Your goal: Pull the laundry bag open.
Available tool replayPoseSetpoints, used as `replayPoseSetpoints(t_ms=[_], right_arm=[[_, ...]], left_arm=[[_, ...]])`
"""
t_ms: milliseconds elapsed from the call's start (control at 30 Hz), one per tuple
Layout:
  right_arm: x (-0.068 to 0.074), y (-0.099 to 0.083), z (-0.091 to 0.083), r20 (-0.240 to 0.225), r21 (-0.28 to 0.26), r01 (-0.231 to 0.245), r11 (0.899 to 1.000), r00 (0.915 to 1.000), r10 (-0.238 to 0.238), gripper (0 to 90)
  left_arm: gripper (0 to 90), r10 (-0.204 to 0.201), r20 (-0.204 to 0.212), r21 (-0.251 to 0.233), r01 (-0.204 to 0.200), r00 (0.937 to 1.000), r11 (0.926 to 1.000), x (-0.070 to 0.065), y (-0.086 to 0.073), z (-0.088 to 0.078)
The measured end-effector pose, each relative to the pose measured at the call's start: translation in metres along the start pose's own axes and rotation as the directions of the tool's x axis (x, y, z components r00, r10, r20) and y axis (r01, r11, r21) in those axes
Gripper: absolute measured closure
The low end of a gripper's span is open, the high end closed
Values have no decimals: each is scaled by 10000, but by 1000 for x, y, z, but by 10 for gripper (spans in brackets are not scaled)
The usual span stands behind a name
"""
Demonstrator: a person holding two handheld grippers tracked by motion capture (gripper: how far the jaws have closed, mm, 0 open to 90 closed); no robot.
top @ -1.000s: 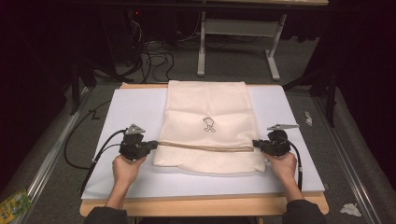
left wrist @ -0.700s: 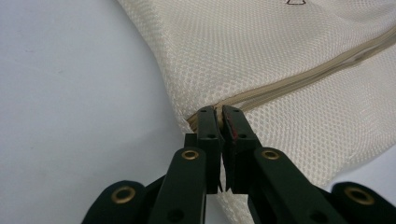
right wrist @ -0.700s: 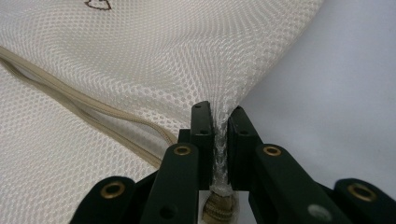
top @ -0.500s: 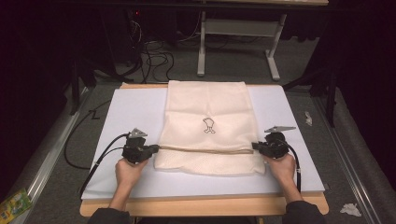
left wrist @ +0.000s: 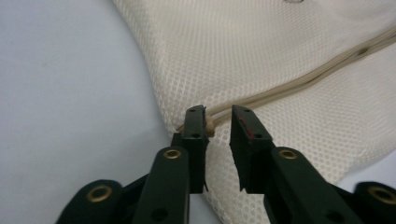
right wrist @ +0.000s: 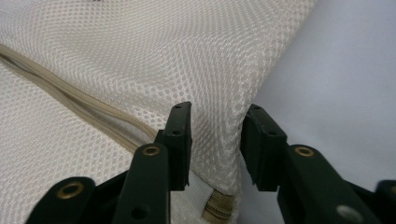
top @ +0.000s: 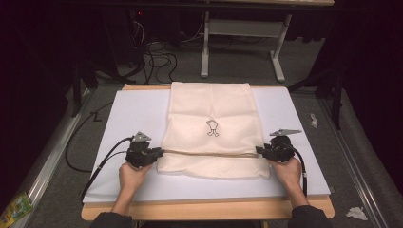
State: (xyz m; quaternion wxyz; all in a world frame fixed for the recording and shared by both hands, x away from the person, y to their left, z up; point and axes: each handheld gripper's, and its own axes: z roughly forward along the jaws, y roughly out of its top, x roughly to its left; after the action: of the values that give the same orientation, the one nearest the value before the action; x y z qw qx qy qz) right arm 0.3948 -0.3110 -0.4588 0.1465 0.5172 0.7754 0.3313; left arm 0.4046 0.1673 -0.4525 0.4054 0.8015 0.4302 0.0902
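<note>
A cream mesh drawstring bag (top: 211, 118) with a small dark print lies flat on the white board (top: 128, 114). Its beige cord (top: 209, 153) runs straight across it from side to side. My left gripper (top: 160, 152) is at the bag's left edge. Its jaws have just been opening and stand apart, with the cord's end (left wrist: 211, 126) loose between them against one pad. My right gripper (top: 259, 151) is at the right edge. Its jaws have also just been opening and straddle the bag's mesh edge (right wrist: 215, 126) without pressing on it. The cord (right wrist: 70, 98) passes to their left.
The board rests on a wooden table (top: 204, 210) with its near edge just behind my hands. Beyond it stand a table frame (top: 237, 28) and floor cables (top: 157, 52). A metal rail (top: 47, 152) runs along the left, and crumpled paper (top: 356, 213) lies on the floor at right.
The left hand has slipped slightly toward the near edge, and the cord line lies a touch nearer. The right hand has kept its place.
</note>
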Motion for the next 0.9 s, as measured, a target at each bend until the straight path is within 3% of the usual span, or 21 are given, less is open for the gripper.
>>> replayPoseSetpoints(t_ms=[133, 367, 567, 900], right_arm=[[-3, 1, -3, 146, -264, 64, 9996, 9999, -60, 601], [-9, -1, -17, 333, -721, -206, 9972, 9992, 230, 545], [-17, -3, -31, 230, -1496, -367, 9881, 9989, 406, 619], [-26, -12, -41, 65, -2307, -814, 9696, 9963, 852, 662]], left_arm=[[659, 46, -110, -412, -50, 9999, 9991, 3, 2, -8], [596, 31, -275, -1173, -63, 9996, 9931, 6, 5, -17], [580, 97, -477, -1895, -186, 9988, 9817, 9, 4, -28], [560, -181, -810, -2321, -12, 9966, 9727, 18, 0, -37]])
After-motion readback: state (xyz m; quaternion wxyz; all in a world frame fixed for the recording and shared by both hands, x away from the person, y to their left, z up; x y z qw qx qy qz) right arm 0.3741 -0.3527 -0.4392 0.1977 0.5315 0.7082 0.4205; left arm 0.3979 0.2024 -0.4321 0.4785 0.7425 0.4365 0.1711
